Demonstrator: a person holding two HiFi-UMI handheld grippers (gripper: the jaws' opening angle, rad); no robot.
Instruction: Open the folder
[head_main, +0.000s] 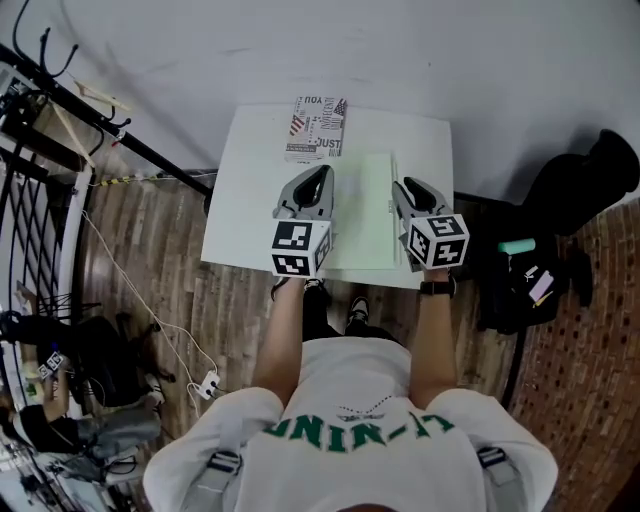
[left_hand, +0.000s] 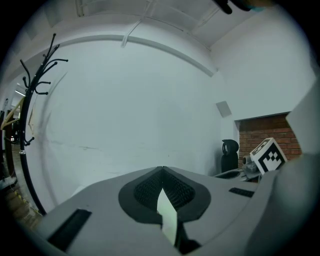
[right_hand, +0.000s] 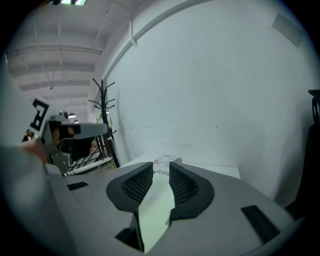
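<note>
A pale green folder (head_main: 365, 215) lies flat and closed on the white table (head_main: 250, 200), right of its middle. My left gripper (head_main: 320, 172) hovers at the folder's left edge with its fingertips touching each other, shut on nothing; in the left gripper view (left_hand: 161, 170) a sliver of the folder (left_hand: 167, 215) shows below the jaws. My right gripper (head_main: 408, 184) is over the folder's right edge. In the right gripper view (right_hand: 161, 165) its jaws stand a little apart, and the folder (right_hand: 157, 207) lies beneath them, not between the pads.
A printed booklet (head_main: 319, 128) lies at the table's far edge against the white wall. Black bags (head_main: 560, 230) sit on the floor to the right. A black coat rack (left_hand: 30, 100), metal frames and cables stand at the left.
</note>
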